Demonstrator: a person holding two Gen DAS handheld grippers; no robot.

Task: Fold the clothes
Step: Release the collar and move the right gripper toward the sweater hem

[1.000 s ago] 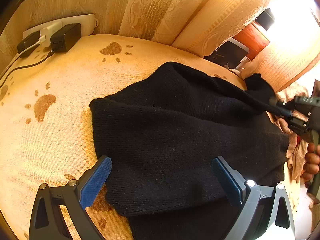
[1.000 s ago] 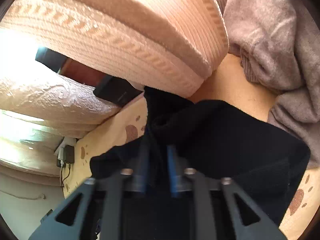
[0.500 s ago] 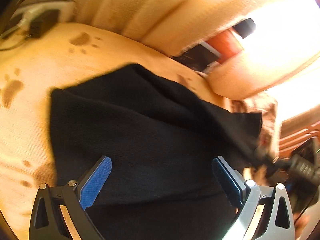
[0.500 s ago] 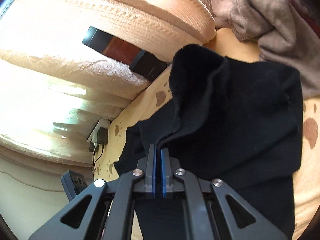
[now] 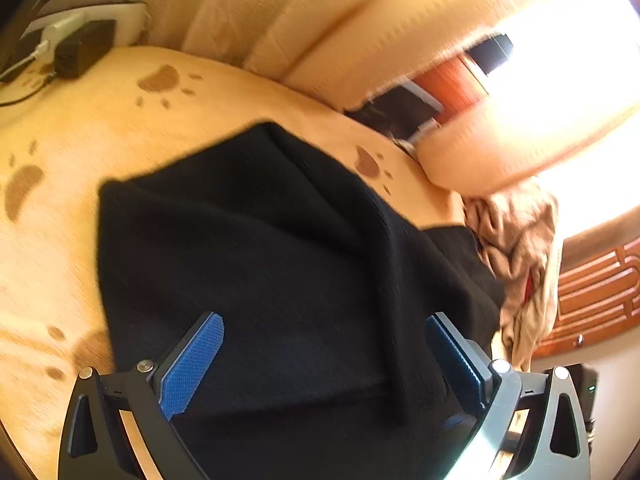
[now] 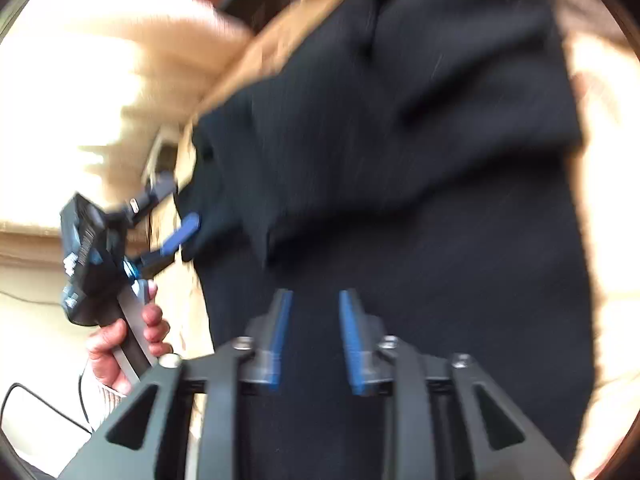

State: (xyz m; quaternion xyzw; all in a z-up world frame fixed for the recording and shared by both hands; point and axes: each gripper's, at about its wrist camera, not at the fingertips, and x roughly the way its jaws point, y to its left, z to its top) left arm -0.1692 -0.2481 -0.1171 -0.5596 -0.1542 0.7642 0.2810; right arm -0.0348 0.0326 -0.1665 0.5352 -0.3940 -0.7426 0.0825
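— Left gripper (image 5: 324,354): jaws wide apart, hovering over the black garment (image 5: 280,264), gripping nothing. Right gripper (image 6: 314,340)?
— Jaws have just been opening; the fold they pinched half a second ago has dropped, nothing between them.
— Garment's lie?
— Flat on the paw-print bedcover (image 5: 60,240), long axis from near edge toward the pillows.
— Hands?
— Left hand (image 6: 128,340) wraps its handle; both grippers tilt downward.

Black gripper frames, silver screws, ridged blue fingers (image 5: 192,364).
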